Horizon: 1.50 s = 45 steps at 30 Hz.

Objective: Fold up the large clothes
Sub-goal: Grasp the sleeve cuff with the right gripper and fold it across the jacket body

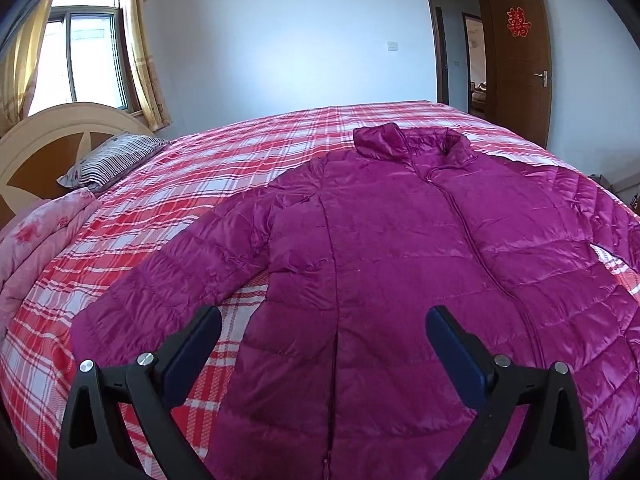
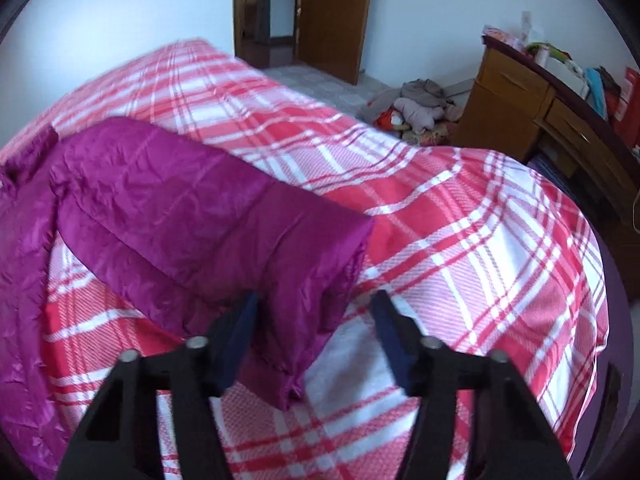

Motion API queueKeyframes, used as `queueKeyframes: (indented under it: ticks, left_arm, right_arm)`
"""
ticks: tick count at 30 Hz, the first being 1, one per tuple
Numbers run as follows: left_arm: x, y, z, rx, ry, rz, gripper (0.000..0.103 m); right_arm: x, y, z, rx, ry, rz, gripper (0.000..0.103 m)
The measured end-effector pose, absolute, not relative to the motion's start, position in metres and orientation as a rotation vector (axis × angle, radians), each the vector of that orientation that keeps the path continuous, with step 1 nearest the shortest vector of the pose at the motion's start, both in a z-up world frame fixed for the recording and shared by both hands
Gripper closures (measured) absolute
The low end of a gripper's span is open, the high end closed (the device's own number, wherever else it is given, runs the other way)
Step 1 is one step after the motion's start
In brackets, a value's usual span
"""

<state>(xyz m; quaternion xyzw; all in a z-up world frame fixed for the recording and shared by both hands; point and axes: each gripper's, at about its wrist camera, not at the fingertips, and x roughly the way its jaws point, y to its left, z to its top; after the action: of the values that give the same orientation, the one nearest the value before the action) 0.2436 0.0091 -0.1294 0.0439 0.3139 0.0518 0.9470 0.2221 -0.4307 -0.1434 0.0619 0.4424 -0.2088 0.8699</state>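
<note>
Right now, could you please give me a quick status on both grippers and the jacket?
Left gripper open above jacket hem. Right gripper open around sleeve cuff, not clamped. Jacket flat on bed, unfolded. Nothing in the way.

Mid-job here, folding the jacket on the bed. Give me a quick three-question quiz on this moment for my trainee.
1. True or false: the purple jacket lies spread on the plaid bedspread, front up.
2. What lies between the right tool's fingers? A) the sleeve cuff B) the striped pillow C) nothing
3. Name the jacket part lying farthest from the left tool.

Key
1. True; zipper and collar face up.
2. A; the fingers stand either side of the cuff, not visibly pressing it.
3. The collar.
</note>
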Motion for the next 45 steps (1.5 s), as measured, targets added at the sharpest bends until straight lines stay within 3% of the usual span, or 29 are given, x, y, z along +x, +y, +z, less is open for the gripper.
queueKeyframes:
  ticks: [1, 2, 3, 6, 17, 26, 36, 45]
  left_arm:
    - [0.247, 0.008, -0.132, 0.096, 0.643, 0.104, 0.001]
    - [0.251, 0.007, -0.135, 0.105, 0.646, 0.105, 0.001]
    - [0.254, 0.007, -0.137, 0.111, 0.649, 0.106, 0.001]
    - [0.262, 0.011, -0.143, 0.1, 0.662, 0.102, 0.001]
    - [0.271, 0.018, -0.153, 0.039, 0.686, 0.083, 0.001]
    - [0.272, 0.022, -0.16, 0.004, 0.7, 0.059, 0.001]
    - [0.27, 0.029, -0.164, -0.03, 0.706, 0.052, 0.001]
    - [0.269, 0.038, -0.166, -0.068, 0.709, 0.046, 0.001]
  right_arm:
    - [0.224, -0.429, -0.146, 0.112, 0.937, -0.439, 0.056]
    - [0.223, -0.427, -0.145, 0.092, 0.926, -0.44, 0.073]
    - [0.224, -0.425, -0.144, 0.078, 0.927, -0.429, 0.083]
    - [0.227, -0.423, -0.139, 0.06, 0.923, -0.404, 0.09]
    - [0.254, -0.392, -0.039, -0.152, 0.697, -0.466, 0.092]
    - [0.284, -0.266, 0.026, -0.458, 0.47, -0.338, 0.093]
    - [0.3, -0.138, 0.01, -0.643, 0.393, -0.111, 0.093]
    - [0.322, -0.06, -0.043, -0.7, 0.455, 0.062, 0.093]
